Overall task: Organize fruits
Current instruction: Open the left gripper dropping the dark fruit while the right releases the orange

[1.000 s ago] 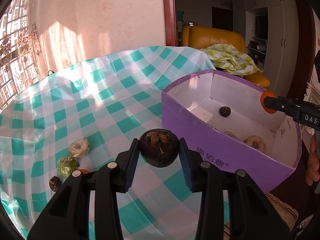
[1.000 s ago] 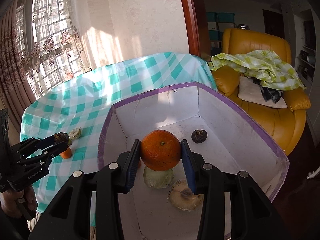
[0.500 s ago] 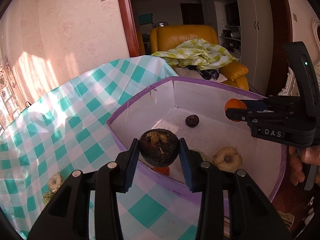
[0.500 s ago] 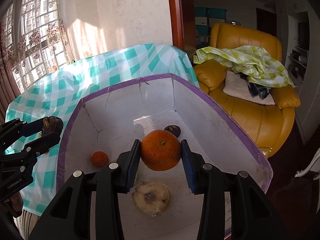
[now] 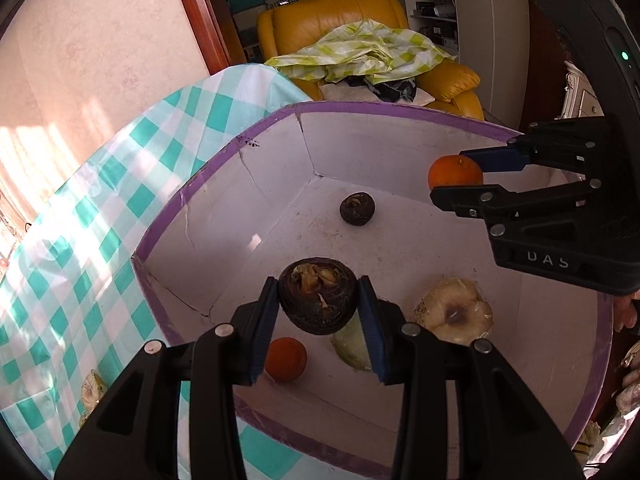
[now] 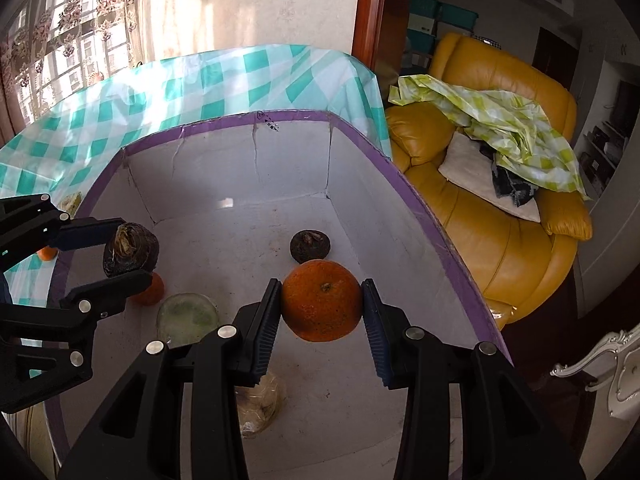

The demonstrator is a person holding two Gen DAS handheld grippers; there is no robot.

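- Left wrist view: the left gripper (image 5: 319, 306) is clenched on a dark brown fruit (image 5: 318, 300), its dried stem end facing the camera, above the purple-rimmed box (image 5: 208, 172) on the desk (image 5: 100, 184).
- On the box floor lie a second dark fruit (image 5: 357, 209), a small orange (image 5: 285, 359) and a pale fruit (image 5: 454, 312); the right gripper (image 5: 456, 172) reaches in from the box's right side.
- Right wrist view: the right gripper (image 6: 321, 306) grasps a large orange (image 6: 321, 300), stem dimple facing the camera, over the box (image 6: 420, 200); a greenish fruit (image 6: 187, 318) lies lower left inside.
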